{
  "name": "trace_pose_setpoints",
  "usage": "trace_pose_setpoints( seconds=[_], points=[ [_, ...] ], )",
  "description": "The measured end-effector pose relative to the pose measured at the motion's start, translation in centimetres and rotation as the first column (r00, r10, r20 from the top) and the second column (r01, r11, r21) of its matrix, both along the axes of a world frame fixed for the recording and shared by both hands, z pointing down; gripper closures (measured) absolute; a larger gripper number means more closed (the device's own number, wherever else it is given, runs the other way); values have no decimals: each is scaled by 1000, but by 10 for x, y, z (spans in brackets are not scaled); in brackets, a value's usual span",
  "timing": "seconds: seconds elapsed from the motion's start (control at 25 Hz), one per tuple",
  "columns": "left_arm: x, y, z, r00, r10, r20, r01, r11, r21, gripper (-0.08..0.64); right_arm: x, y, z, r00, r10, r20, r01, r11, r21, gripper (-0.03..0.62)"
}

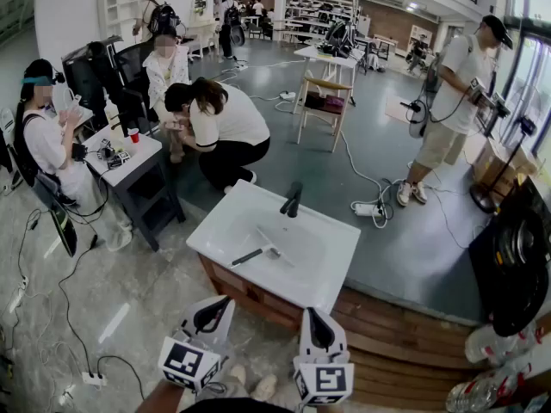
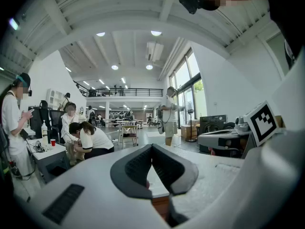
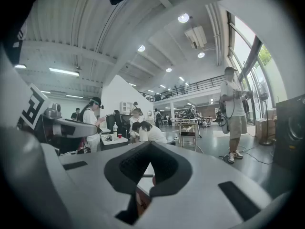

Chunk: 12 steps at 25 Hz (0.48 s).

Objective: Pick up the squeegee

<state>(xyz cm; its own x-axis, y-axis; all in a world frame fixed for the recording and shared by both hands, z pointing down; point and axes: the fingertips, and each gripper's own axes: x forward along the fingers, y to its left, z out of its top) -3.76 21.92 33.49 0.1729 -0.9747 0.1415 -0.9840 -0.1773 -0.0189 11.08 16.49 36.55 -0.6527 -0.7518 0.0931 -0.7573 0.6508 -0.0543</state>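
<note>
one sink [image 1: 343, 249], one tap [image 1: 293, 200], one squeegee [image 1: 257, 252], one red cup [image 1: 133, 134], one wooden chair [image 1: 323, 101], two grippers, left gripper [image 1: 219, 308] and right gripper [image 1: 314, 317], four people [image 1: 224, 127] nearby, more far back, too small to count

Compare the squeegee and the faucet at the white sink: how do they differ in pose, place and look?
Pose: the squeegee lies flat, while the faucet stands upright. Place: the squeegee rests inside the sink, on its floor; the faucet sits at the far rim. Look: the faucet is black all over; the squeegee has a dark handle and a paler head. Both are slim and dark against the white sink.
</note>
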Motion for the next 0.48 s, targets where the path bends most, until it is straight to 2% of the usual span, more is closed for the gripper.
trace_pose_setpoints(
  seconds=[0.48],
  points=[
    [10, -9, 2, 1000, -12, 2, 11, 1000, 7, 558, 9, -13, 4, 1000, 3, -12, -3, 1000, 1, 594]
  ],
)
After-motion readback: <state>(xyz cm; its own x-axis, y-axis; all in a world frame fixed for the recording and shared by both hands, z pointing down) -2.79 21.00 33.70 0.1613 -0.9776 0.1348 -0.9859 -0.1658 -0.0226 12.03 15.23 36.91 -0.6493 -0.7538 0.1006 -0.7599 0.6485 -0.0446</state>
